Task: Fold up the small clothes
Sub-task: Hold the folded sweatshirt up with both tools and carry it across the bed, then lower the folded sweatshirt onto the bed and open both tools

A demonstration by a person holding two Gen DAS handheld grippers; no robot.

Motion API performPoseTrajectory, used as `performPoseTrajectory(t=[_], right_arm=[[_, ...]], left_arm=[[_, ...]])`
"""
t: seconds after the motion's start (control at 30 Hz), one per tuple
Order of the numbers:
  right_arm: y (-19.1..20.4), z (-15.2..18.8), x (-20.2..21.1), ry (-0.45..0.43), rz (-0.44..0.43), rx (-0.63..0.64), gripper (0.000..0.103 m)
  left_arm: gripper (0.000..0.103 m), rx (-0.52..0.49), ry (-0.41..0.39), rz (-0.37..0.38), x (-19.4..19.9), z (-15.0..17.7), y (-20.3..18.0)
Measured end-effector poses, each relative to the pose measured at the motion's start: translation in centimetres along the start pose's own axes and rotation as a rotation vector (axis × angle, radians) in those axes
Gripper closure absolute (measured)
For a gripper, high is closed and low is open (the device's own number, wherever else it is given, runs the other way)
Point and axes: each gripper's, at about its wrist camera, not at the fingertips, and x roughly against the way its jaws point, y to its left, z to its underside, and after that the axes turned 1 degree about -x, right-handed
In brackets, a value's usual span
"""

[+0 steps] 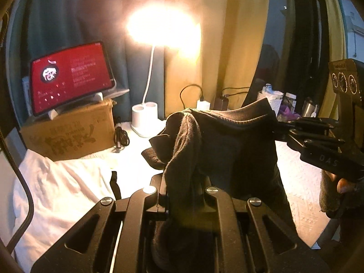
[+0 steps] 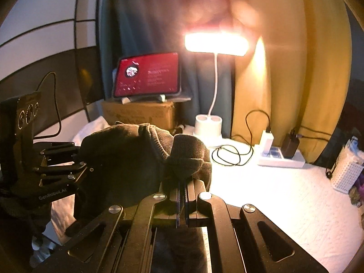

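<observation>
Two grippers hold one dark garment [image 1: 227, 141] aloft above the white tabletop [image 2: 273, 193]: the left gripper [image 1: 182, 182] is clamped on its bunched end, the right gripper [image 2: 182, 182] is pinched tight on the opposite edge. Beyond, at twelve o'clock, a lit desk lamp [image 2: 216, 43]; at eleven, a red-screened tablet [image 2: 147, 77] on a cardboard box [image 2: 138, 113].

Two close wrist views facing the lamp [image 1: 163, 31], sharing the tablet [image 2: 146, 77].
</observation>
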Motion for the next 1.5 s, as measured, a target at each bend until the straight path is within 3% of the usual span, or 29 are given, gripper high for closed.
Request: performPoseTrajectory(t=[0.73,0.87,1.13,1.23,1.3,1.5], right_arm=[[-6.0,4.1,-14.8,0.254,-0.007,-0.150,0.101],[-6.9,5.4,-16.6,0.326,-0.010,-0.180,0.100],[-7.8,6.0,-16.0,0.354,-0.042,-0.178,0.087],[-8.1,6.3,-15.4,0.350,-0.022,-0.163,0.073],[-8.4,6.6,-14.6,0.348,0.006,-0.159,0.057],[-9.6,7.5,-12.6,0.332,0.059,-0.175,0.056]], left_arm=[[0.091,0.077,0.259,-0.009,-11.6,3.5,5.2],[0.086,0.096,0.298,-0.012,-13.2,4.3,5.7],[0.084,0.109,0.308,-0.031,-13.2,4.3,6.0],[0.084,0.111,0.303,-0.052,-12.9,4.4,6.1],[0.084,0.104,0.301,-0.068,-12.7,4.4,6.1],[0.084,0.079,0.292,-0.112,-12.1,4.4,6.0]])
